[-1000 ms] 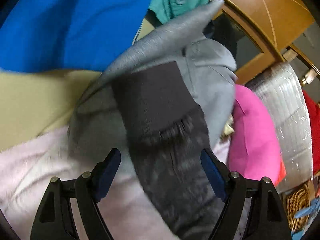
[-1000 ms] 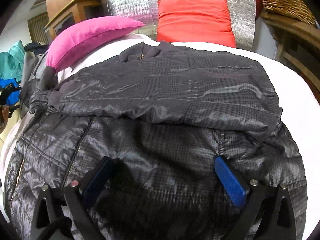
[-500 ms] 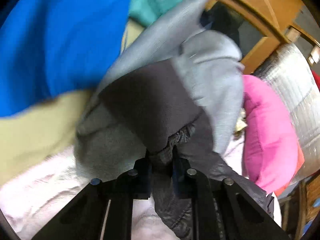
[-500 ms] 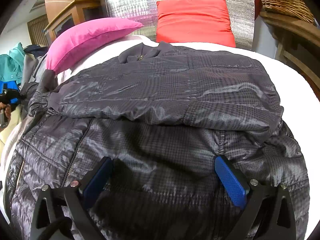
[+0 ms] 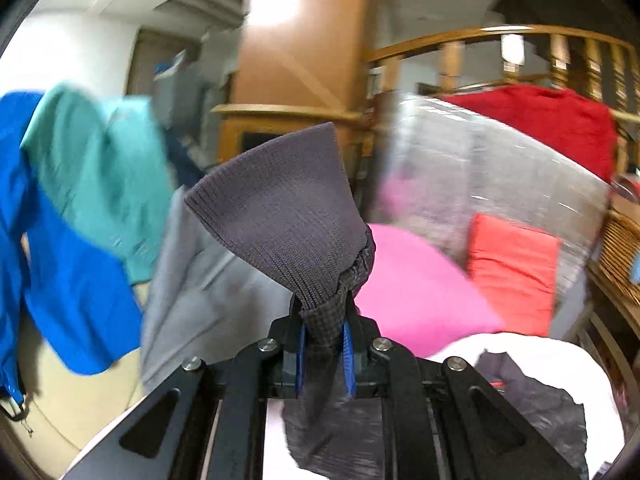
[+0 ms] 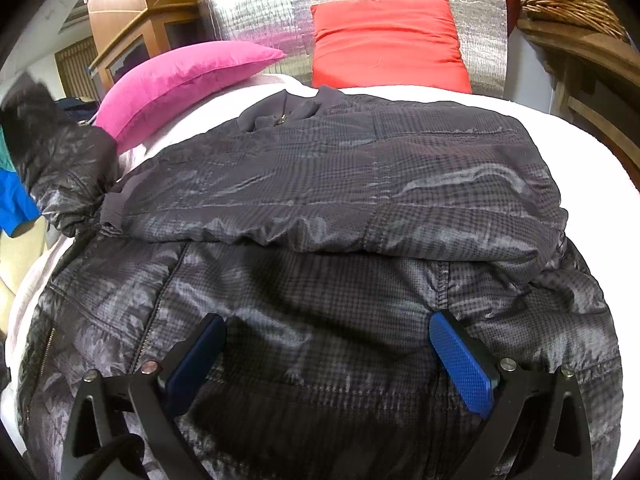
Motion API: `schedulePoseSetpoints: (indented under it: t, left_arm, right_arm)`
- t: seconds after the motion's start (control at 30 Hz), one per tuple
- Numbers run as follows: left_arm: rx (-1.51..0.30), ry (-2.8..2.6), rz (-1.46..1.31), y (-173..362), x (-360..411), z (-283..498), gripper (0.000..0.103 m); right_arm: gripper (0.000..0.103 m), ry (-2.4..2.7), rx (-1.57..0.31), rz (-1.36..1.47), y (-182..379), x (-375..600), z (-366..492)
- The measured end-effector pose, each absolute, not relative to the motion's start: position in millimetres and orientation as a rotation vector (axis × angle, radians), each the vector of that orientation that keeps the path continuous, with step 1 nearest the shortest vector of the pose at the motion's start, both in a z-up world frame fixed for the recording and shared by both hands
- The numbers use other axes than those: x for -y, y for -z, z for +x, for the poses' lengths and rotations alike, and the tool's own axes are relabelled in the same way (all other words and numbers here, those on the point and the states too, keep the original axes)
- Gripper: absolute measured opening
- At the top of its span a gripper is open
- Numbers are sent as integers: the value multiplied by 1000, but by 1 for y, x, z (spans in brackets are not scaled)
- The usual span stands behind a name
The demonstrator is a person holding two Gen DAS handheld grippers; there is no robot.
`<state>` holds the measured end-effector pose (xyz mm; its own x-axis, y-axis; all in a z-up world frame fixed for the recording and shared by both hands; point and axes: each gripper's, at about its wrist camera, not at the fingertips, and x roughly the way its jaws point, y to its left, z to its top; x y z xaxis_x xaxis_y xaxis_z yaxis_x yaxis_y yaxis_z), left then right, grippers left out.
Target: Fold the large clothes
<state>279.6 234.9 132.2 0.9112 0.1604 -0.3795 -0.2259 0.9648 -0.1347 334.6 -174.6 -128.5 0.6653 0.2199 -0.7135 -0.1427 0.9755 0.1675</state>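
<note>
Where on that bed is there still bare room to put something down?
Bare white sheet shows right of the dark jacket, below the red cushion. A narrower strip lies between the pink pillow and the jacket's collar. The left side is crowded with the lifted sleeve and piled clothes.

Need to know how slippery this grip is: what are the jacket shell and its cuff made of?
Jacket shell: thin woven synthetic by the look, perhaps nylon, with a fine check print; a glossy sheen and crinkly highlights suggest it is slick. Cuff: matte ribbed knit in dark grey, with visible rib lines, likely stretchy. The left gripper is shut on the sleeve just below the cuff.
</note>
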Motion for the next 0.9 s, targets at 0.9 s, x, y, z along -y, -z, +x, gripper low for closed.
schedulePoseSetpoints:
  t: [0.9]
  left_arm:
    - [-752,77,180,55,102,332,16]
  right_arm:
    - [103,-278,-772,260,128,195,332]
